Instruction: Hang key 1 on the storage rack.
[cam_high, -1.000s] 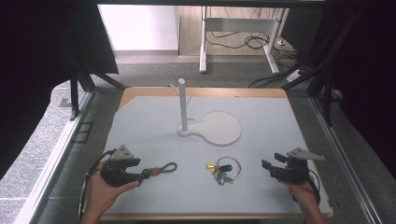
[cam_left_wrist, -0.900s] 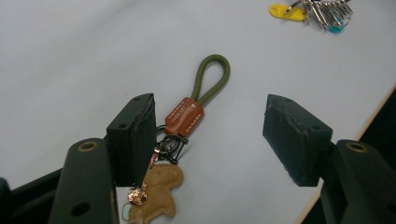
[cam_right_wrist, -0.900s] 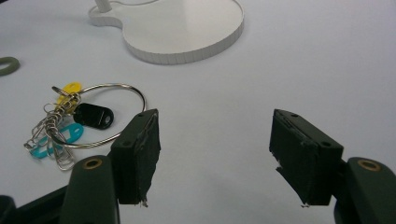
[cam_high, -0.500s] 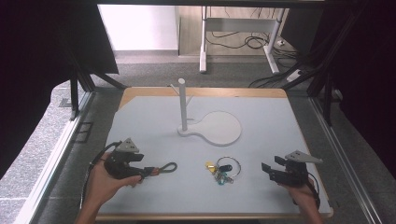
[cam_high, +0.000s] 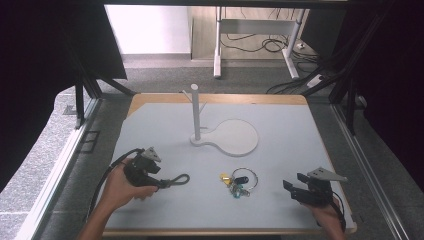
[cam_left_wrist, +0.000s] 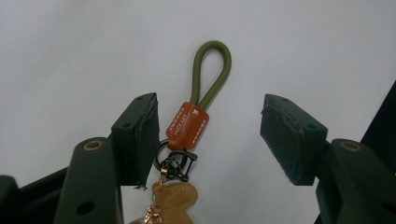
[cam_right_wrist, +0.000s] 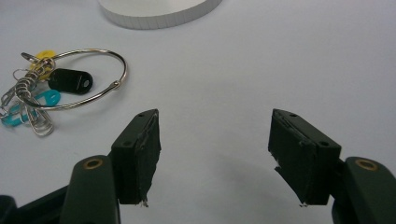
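Beside the white stand (cam_high: 220, 135), a strap keyring (cam_left_wrist: 194, 114) is straddled, ungripped, by the wide-open left tool (cam_left_wrist: 210, 135); the right tool (cam_right_wrist: 215, 156) is held open, empty.

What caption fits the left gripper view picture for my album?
Open left tool around an olive-green cord loop keychain with an orange leather tab on the white table.

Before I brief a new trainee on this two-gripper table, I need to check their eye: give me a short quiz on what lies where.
1. True or false: the left gripper has its fingers closed on the olive cord keychain.
2. Which lies nearest the right gripper? A) the big key ring B) the white peg stand C) the keychain
3. Fill in: the stand's round base holds ____ keys.

Key: 1 false, the fingers stand apart around it; 2 A; 3 no.
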